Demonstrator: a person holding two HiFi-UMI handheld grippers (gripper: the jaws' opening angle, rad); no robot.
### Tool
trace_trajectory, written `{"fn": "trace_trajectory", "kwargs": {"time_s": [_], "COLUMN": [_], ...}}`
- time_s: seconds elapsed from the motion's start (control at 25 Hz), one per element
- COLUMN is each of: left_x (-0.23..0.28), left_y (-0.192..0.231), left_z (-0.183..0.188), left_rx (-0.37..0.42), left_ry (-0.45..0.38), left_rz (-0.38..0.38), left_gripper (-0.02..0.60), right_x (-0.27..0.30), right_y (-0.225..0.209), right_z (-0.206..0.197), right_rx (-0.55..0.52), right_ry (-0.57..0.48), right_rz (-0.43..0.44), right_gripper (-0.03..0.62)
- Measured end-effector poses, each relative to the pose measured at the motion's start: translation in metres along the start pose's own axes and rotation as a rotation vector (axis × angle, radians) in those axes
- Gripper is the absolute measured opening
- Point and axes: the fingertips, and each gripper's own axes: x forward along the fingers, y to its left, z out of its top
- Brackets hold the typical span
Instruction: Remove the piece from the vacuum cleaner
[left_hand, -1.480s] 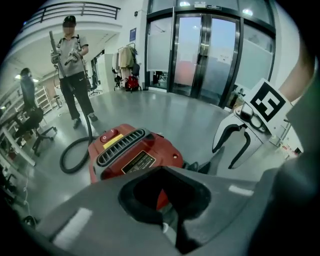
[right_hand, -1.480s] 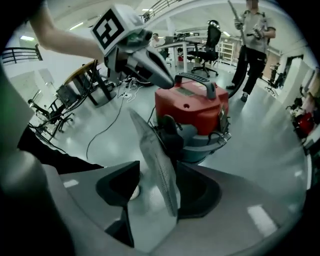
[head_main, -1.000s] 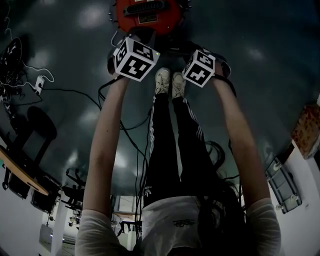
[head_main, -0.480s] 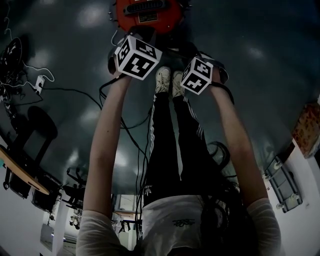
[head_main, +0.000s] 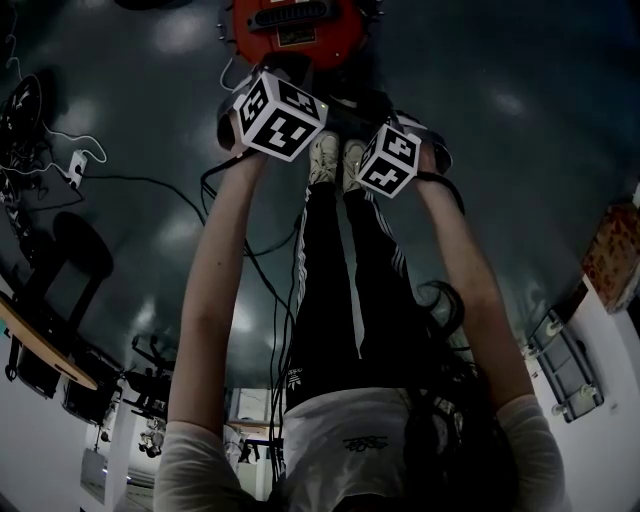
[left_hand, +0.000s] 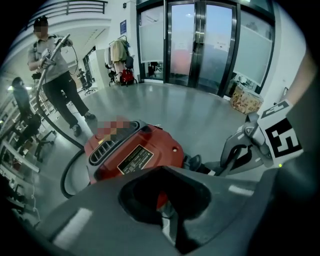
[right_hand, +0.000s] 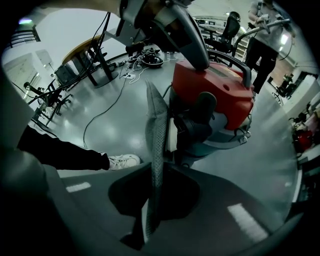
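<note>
The red vacuum cleaner (head_main: 290, 30) stands on the grey floor just beyond my shoes. In the left gripper view its red lid (left_hand: 145, 150) with a label plate fills the middle, and a black hose (left_hand: 65, 175) curls off its left side. A black fitting (right_hand: 195, 125) sticks out of its side in the right gripper view, under the red top (right_hand: 215, 90). My left gripper (head_main: 270, 85) hovers over the near edge of the machine, its jaws a narrow sliver (left_hand: 167, 217), empty. My right gripper (head_main: 395, 130) is close beside it, shut, its jaws one thin strip (right_hand: 152, 100) just short of the fitting.
My white shoes (head_main: 335, 160) stand right below the grippers, with cables (head_main: 270, 270) on the floor around them. A person (left_hand: 55, 75) holding a wand stands beyond the vacuum cleaner. A table (right_hand: 95, 50) with leads, glass doors (left_hand: 200, 45) and a patterned box (left_hand: 245, 100) ring the open floor.
Both grippers have edged toward the vacuum cleaner. The right one has also shifted a little to the left, closer to the left one.
</note>
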Motion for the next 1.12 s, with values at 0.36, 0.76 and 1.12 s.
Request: {"fn": "trace_trajectory", "kwargs": {"time_s": [0.36, 0.76, 1.12], "left_x": [0.001, -0.001, -0.001], "left_y": [0.003, 0.002, 0.005], "left_z": [0.0, -0.001, -0.003], "left_rx": [-0.011, -0.007, -0.042], "left_ry": [-0.006, -0.019, -0.019], "left_rz": [-0.011, 0.006, 0.012], "left_gripper": [0.002, 0.002, 0.002], "right_x": [0.001, -0.005, -0.004], "right_y": [0.0, 0.005, 0.011], "right_z": [0.001, 0.002, 0.004], "right_rx": [0.01, 0.026, 0.037], "right_ry": [0.029, 0.002, -0.004], "right_rz": [0.041, 0.05, 0.061], "right_gripper": [0.034, 0.032, 0.031]}}
